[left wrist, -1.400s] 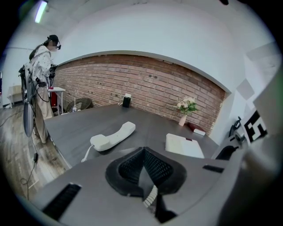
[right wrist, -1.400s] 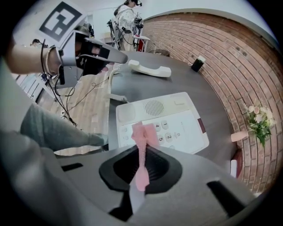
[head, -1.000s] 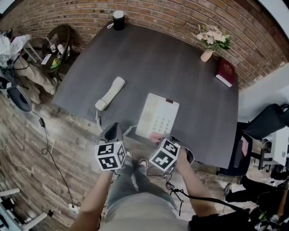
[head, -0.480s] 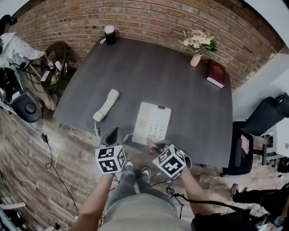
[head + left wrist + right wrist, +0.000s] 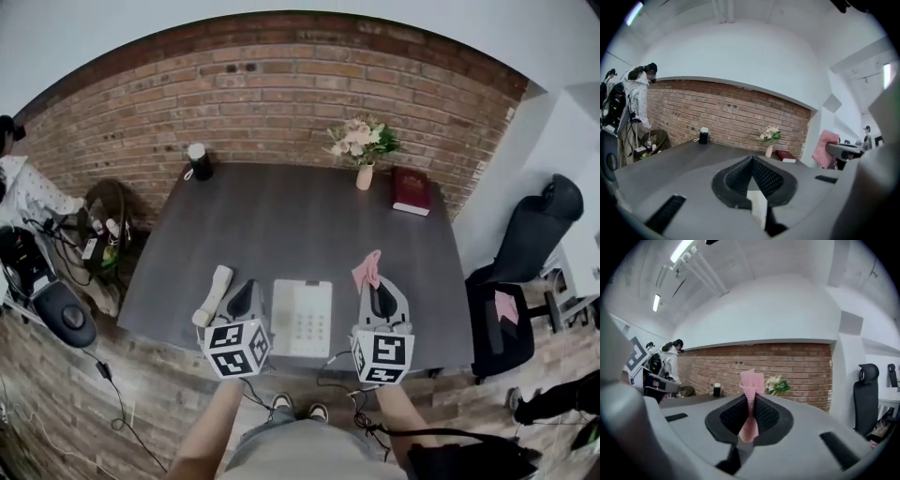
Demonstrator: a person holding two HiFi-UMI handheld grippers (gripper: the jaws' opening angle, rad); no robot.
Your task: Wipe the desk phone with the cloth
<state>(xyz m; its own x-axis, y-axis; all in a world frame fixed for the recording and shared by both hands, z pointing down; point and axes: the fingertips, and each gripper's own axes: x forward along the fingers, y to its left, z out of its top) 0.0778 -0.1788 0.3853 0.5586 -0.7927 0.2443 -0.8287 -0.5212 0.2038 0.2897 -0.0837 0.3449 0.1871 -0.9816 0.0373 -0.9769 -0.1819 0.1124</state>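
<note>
The white desk phone base (image 5: 303,317) lies on the dark desk (image 5: 281,225) near its front edge, with the white handset (image 5: 214,293) off the base to its left. My right gripper (image 5: 375,284) is raised level to the right of the phone, shut on a pink cloth (image 5: 367,270) that sticks up past its tips; the pink cloth (image 5: 751,399) shows pinched between the closed jaws. My left gripper (image 5: 244,293) hovers between handset and base, jaws shut with nothing in them (image 5: 751,165).
At the desk's far edge stand a black cup (image 5: 198,161), a vase of flowers (image 5: 364,150) and a red book (image 5: 412,190). A black office chair (image 5: 525,246) is at the right. Cluttered stools and bags (image 5: 56,253) stand at the left.
Both grippers have lifted from pointing down at the desk's front edge to level. The right one carried the pink cloth up off the phone's front. My head view has tilted up.
</note>
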